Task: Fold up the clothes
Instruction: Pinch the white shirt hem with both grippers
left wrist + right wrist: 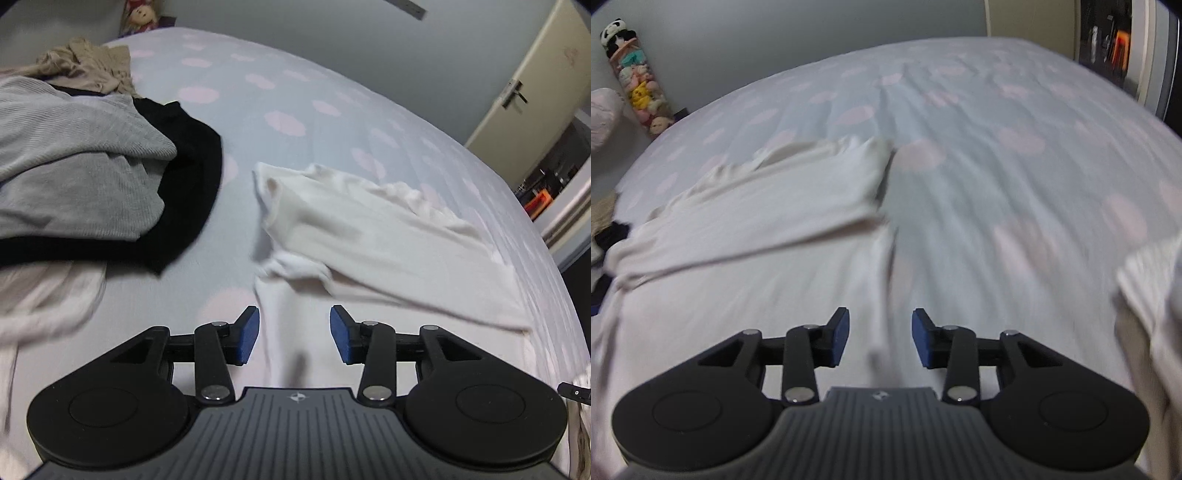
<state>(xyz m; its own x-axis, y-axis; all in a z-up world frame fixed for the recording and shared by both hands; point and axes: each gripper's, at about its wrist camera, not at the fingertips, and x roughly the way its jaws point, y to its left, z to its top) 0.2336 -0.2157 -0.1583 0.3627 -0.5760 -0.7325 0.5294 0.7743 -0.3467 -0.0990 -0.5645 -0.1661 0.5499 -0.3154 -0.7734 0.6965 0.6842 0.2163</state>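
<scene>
The left claw (294,334) points down at a bed, its blue pads (248,334) apart with nothing pressed between them; white cloth lies beneath the gap. The right claw (880,338) also points down with its pads (840,338) apart and gripping nothing, over the near edge of the same cloth.

That cloth is a white garment (376,243), spread partly folded across the near middle of the bed (295,96), one layer doubled over another. In the right wrist view the white garment (768,206) reaches from the claw toward the bed's left side, its folded edge ending near the middle.

The bed has a pale blue sheet with pink blotches. Toward its left edge sits a heap of clothes: a grey ribbed top (74,162) lying on a black garment (192,177), with a beige piece (88,62) behind them near the far left corner. Another light, blurred cloth (1148,295) lies at the near right edge. A door (532,85) stands beyond the bed's right side, and stuffed toys (635,77) are stacked at the far left corner.
</scene>
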